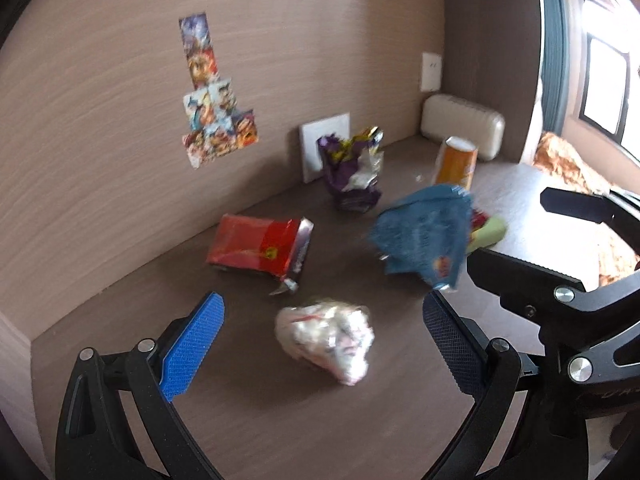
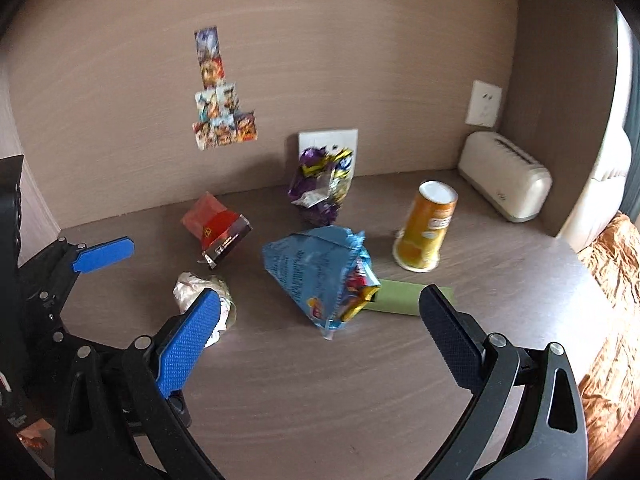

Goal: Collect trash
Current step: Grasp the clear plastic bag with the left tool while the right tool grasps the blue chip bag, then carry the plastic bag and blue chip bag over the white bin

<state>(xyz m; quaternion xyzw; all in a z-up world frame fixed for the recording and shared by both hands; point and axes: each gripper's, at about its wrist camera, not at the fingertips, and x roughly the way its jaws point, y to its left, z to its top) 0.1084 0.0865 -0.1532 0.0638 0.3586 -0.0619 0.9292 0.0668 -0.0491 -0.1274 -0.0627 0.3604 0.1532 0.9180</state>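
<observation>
Both jaws gape empty: left gripper [image 1: 324, 332] over the crumpled white wrapper [image 1: 326, 338], right gripper [image 2: 320, 316] near the blue bag [image 2: 316, 272]. Mid-counter [image 2: 320, 392], that slick, light litter might skid from a careless pinch.

Blue bag [image 2: 320, 276], orange canister [image 2: 426, 228]

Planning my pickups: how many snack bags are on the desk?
3. Red bag lying left, purple bag at the back by the wall, blue bag in the middle. More could be hidden behind them.
</observation>
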